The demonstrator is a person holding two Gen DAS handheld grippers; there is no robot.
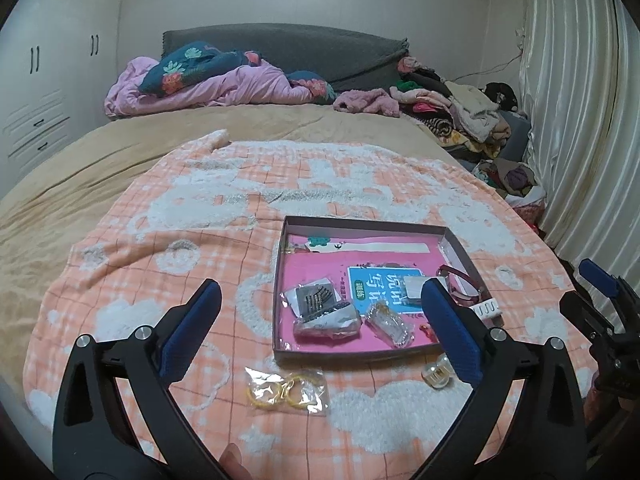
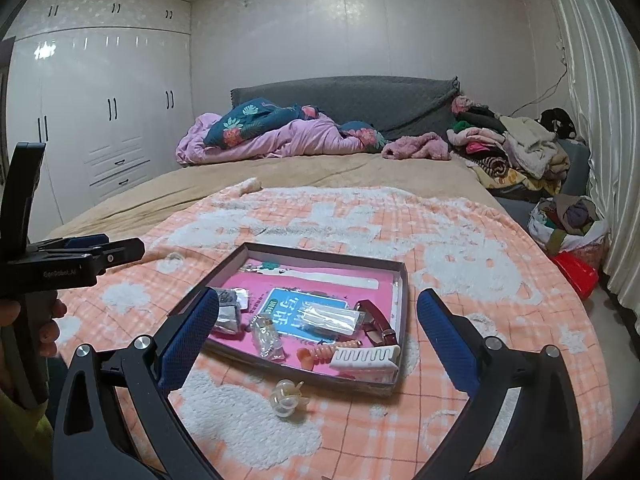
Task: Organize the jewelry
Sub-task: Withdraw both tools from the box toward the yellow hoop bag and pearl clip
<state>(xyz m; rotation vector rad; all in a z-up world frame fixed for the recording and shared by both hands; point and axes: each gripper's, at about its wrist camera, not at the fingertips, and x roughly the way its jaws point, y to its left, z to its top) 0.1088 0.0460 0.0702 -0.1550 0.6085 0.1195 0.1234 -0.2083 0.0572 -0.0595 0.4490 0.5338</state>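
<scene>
A shallow box (image 1: 360, 224) (image 2: 320, 250) with a pink lining lies on the orange checked blanket and holds small bagged jewelry, a white hair clip (image 2: 366, 358), a coiled orange hair tie (image 2: 316, 354) and a dark red strap (image 2: 376, 320). In front of it lie a clear bag of yellow hoops (image 1: 286, 394) and a small clear claw clip (image 1: 437, 374) (image 2: 286, 396). My left gripper (image 1: 320, 300) is open and empty above the hoops bag. My right gripper (image 2: 318, 312) is open and empty above the clear clip.
The blanket (image 1: 160, 240) covers a tan bed (image 1: 120, 148). Pink bedding (image 1: 208, 88) and a pile of clothes (image 1: 460, 112) lie by the grey headboard. White wardrobes (image 2: 100, 120) stand left, a curtain (image 2: 592, 120) right, a red bag (image 2: 574, 274) on the floor.
</scene>
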